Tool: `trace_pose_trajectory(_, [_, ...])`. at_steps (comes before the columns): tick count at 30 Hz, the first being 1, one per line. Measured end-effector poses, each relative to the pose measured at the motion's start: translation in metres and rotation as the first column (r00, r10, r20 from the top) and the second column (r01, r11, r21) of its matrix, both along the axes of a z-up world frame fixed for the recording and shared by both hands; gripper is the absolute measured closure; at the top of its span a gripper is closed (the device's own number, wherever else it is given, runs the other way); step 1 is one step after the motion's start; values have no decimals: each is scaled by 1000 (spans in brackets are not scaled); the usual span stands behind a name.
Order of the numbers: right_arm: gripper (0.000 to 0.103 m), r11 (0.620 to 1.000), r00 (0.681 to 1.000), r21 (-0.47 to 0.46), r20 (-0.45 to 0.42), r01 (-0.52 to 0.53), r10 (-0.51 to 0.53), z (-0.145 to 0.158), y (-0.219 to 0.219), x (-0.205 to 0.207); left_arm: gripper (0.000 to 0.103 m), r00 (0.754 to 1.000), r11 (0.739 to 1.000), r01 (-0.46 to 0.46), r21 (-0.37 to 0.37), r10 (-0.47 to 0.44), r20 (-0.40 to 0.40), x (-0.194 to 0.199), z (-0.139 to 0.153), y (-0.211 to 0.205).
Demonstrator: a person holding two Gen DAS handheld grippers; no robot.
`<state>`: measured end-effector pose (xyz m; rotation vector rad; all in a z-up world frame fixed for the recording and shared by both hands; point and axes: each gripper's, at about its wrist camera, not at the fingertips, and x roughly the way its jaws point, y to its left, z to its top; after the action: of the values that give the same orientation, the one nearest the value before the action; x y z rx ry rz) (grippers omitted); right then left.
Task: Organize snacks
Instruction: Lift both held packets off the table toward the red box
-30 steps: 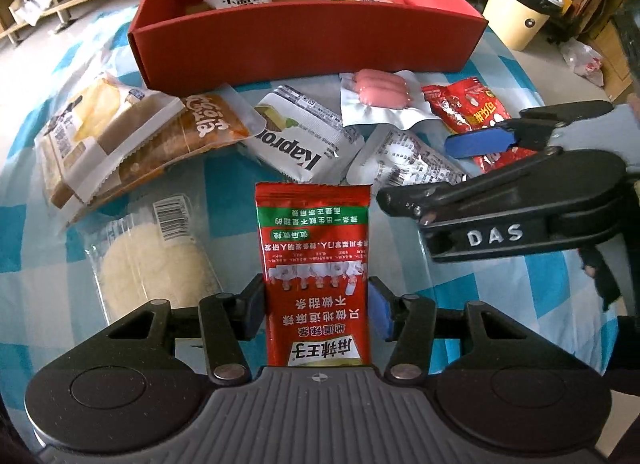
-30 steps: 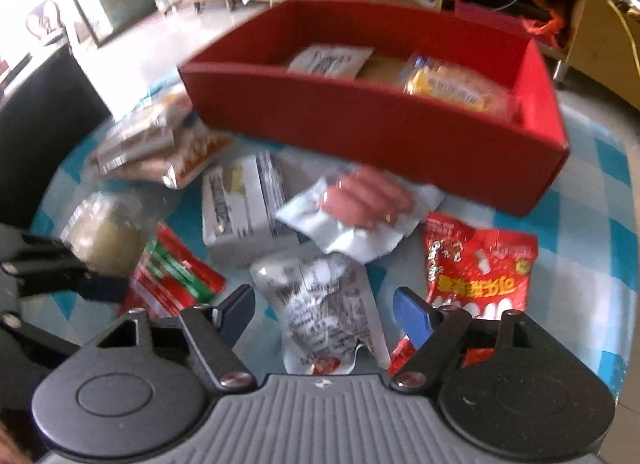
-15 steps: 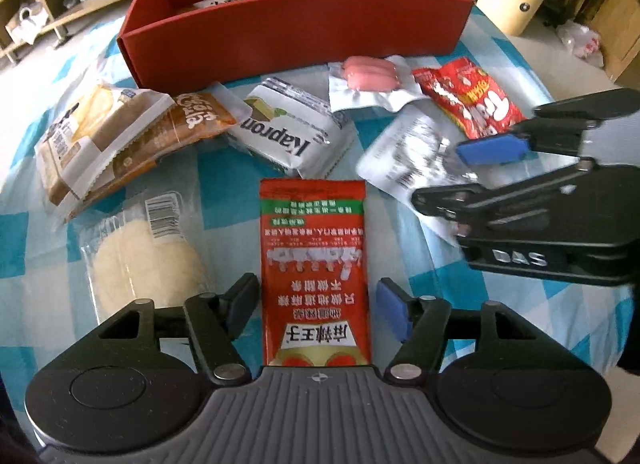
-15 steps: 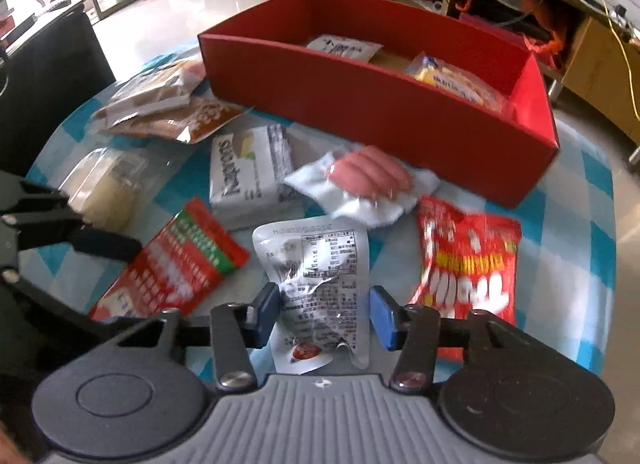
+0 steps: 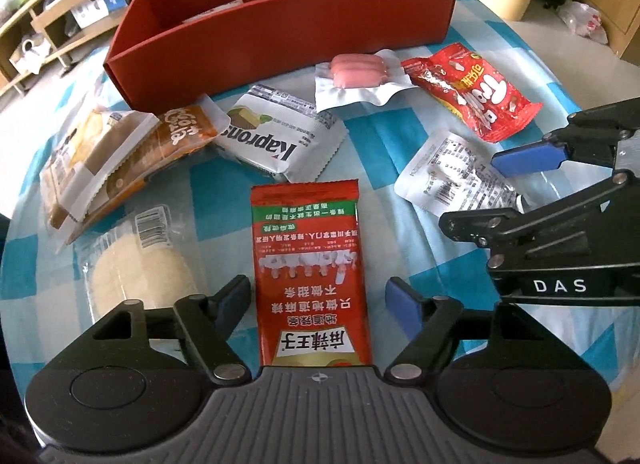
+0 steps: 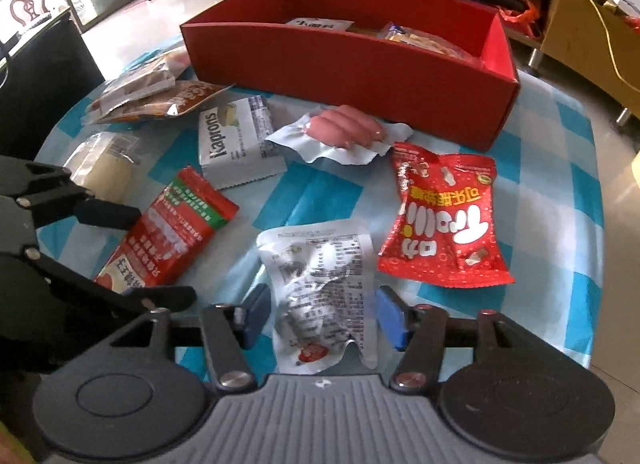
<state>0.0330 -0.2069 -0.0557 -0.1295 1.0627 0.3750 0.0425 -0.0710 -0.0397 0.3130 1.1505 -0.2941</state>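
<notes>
1. A red box (image 6: 344,68), open-topped, is set at the far side of the desk (image 6: 552,168); two packets are seen inside.
2. A red-and-green sachet (image 5: 310,280) is laid flat.
3. A crumpled white pouch (image 6: 324,292) is laid flat.
4. Sausages (image 6: 344,130) and a red bag (image 6: 444,220) are placed near the box.

1. The left tongs (image 5: 318,300) are hovering low, pointing forward, their blue-padded fingers (image 5: 402,306) spread wide apart.
2. The right tongs (image 6: 320,316) are hovering just beside them, fingers (image 6: 390,316) likewise parted and gripping nothing.
</notes>
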Motion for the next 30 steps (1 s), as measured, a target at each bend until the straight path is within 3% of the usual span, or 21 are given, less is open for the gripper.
trace_pose_trajectory(3, [31,998,1000,65,-11,24,-23,-1,-4,1,18,1000,1000,16,16,-16,20,-3,1,0])
trace_pose_trajectory(5, [9,985,999,165,-39,41,-35,-4,-12,5,18,1000,1000,18,20,-18,24,-3,1,0])
trace_pose_trajectory(7, [2,975,998,219,-51,47,-37,-7,-14,6,17,1000,1000,16,19,-16,22,-3,1,1])
trace_pose_trajectory(18, [2,979,996,188,-38,83,-77,-7,-6,5,13,999,999,23,30,-24,33,-3,0,1])
trace_pose_trajectory(26, [2,963,985,229,60,142,-160,-13,-5,-7,11,1000,1000,-4,8,4,12,0,0,5])
trace_pose_trajectory(30, [5,977,994,188,31,96,-104,-10,-3,0,12,1000,1000,0,5,0,17,-3,0,5])
